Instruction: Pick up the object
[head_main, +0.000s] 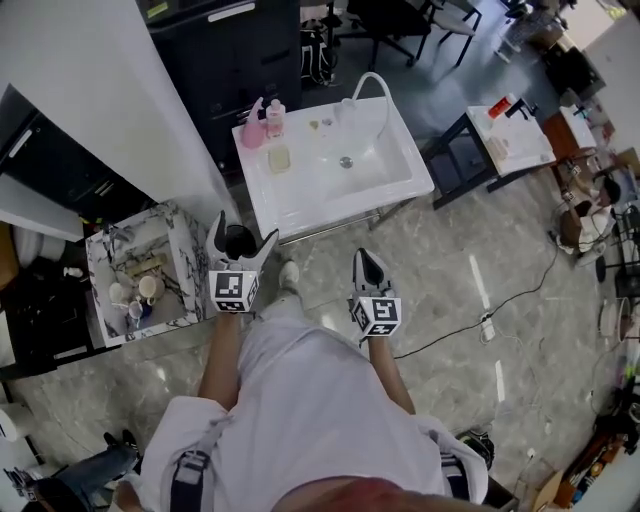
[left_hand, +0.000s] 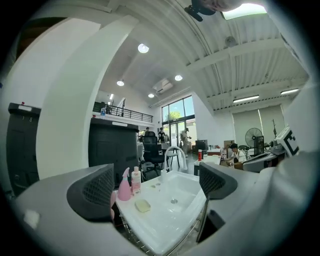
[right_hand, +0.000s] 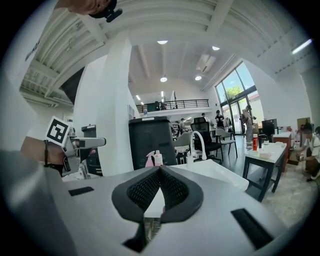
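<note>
A white sink (head_main: 300, 205) on a metal frame stands in front of me. On its left ledge sit a pink spray bottle (head_main: 252, 128), a small clear bottle (head_main: 275, 118) and a pale yellow soap bar (head_main: 279, 158). My left gripper (head_main: 244, 232) is open and empty, short of the sink's near left corner. In the left gripper view the left gripper (left_hand: 156, 185) frames the soap bar (left_hand: 142, 205) and the pink spray bottle (left_hand: 124, 188) between its wide jaws. My right gripper (head_main: 362, 256) is shut and empty, below the sink's front edge. In its own view the right gripper (right_hand: 160, 172) points level at the sink (right_hand: 220, 175).
A marble-patterned open box (head_main: 185, 250) holding cups stands left of the sink, against a white pillar (head_main: 110, 90). A black cabinet (head_main: 230, 50) is behind the sink. A low black table (head_main: 500, 140) stands to the right. A cable (head_main: 480, 320) runs across the marble floor.
</note>
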